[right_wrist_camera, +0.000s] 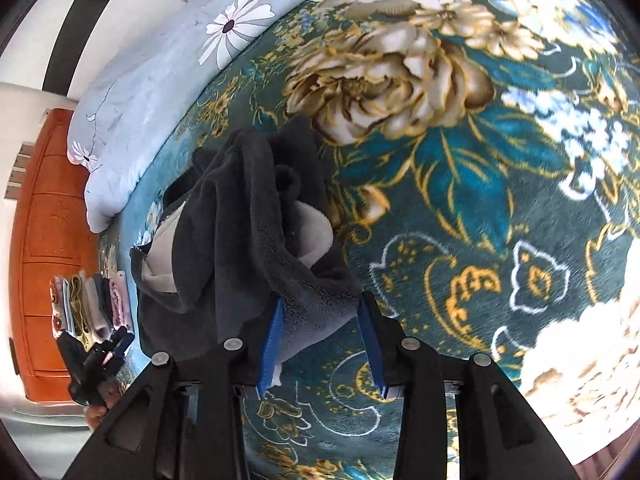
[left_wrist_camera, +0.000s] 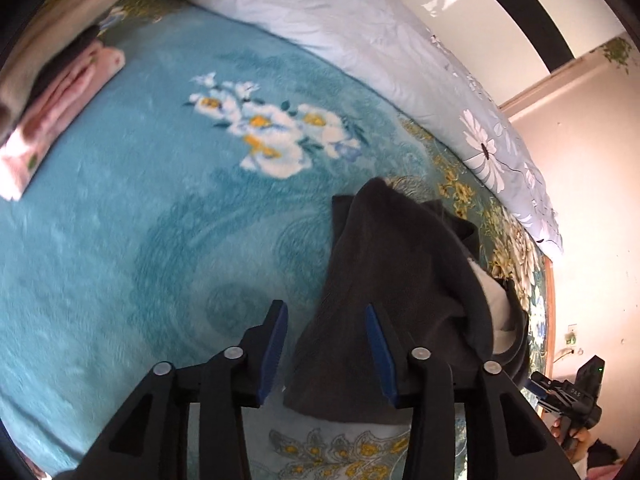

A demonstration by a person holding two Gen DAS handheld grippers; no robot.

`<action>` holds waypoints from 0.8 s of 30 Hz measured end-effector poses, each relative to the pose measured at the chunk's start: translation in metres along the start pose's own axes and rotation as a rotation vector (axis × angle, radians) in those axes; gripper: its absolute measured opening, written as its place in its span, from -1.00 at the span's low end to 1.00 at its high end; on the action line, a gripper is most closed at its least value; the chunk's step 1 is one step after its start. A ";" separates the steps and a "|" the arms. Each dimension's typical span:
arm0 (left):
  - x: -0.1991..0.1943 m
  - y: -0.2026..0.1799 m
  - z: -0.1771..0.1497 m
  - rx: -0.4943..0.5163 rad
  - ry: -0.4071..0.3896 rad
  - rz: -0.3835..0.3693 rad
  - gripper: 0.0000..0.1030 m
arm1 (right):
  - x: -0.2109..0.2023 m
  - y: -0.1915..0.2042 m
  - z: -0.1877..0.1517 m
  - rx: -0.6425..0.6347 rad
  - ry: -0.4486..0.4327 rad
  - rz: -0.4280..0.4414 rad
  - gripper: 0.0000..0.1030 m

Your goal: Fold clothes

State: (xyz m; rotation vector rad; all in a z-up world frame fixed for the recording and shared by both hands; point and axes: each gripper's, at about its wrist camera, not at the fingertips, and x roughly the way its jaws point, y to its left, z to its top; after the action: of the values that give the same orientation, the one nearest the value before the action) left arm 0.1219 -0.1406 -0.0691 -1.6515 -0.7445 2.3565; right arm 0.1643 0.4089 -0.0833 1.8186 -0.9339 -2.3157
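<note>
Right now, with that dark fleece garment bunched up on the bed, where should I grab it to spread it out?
Grip the dark fleece garment by its near edge, coming in low from the side nearest you. That edge lies flatter on the blanket, while the middle is heaped in folds showing pale lining. Each hand-held gripper, left and right, is open with that edge between its fingers.

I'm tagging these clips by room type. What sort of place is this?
Most likely a bedroom. The work surface is a bed covered with a teal floral blanket, a pale blue daisy-print quilt is bunched along its far side, and a stack of folded clothes sits on the blanket.
</note>
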 end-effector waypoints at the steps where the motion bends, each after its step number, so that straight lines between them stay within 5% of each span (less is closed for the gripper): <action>1: 0.004 -0.004 0.004 0.013 0.001 0.001 0.03 | -0.006 0.000 0.001 -0.015 -0.025 -0.023 -0.20; 8: 0.033 -0.029 0.020 0.112 0.042 0.112 0.08 | -0.022 0.023 0.012 -0.182 -0.111 -0.113 -0.04; 13: 0.056 -0.051 0.021 0.269 0.048 0.210 0.08 | 0.016 0.071 0.037 -0.356 -0.105 -0.172 -0.03; 17: 0.073 -0.061 0.016 0.356 0.081 0.218 0.08 | 0.053 0.102 0.053 -0.480 -0.058 -0.217 -0.03; 22: 0.080 -0.063 0.011 0.380 0.098 0.187 0.01 | 0.075 0.101 0.060 -0.446 -0.004 -0.241 -0.05; 24: 0.081 -0.060 0.011 0.361 0.107 0.144 -0.34 | 0.071 0.096 0.060 -0.405 -0.012 -0.224 -0.32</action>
State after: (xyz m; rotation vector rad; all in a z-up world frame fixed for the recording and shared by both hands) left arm 0.0736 -0.0594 -0.1045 -1.6975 -0.1692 2.2995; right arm 0.0583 0.3275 -0.0911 1.8080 -0.2383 -2.4123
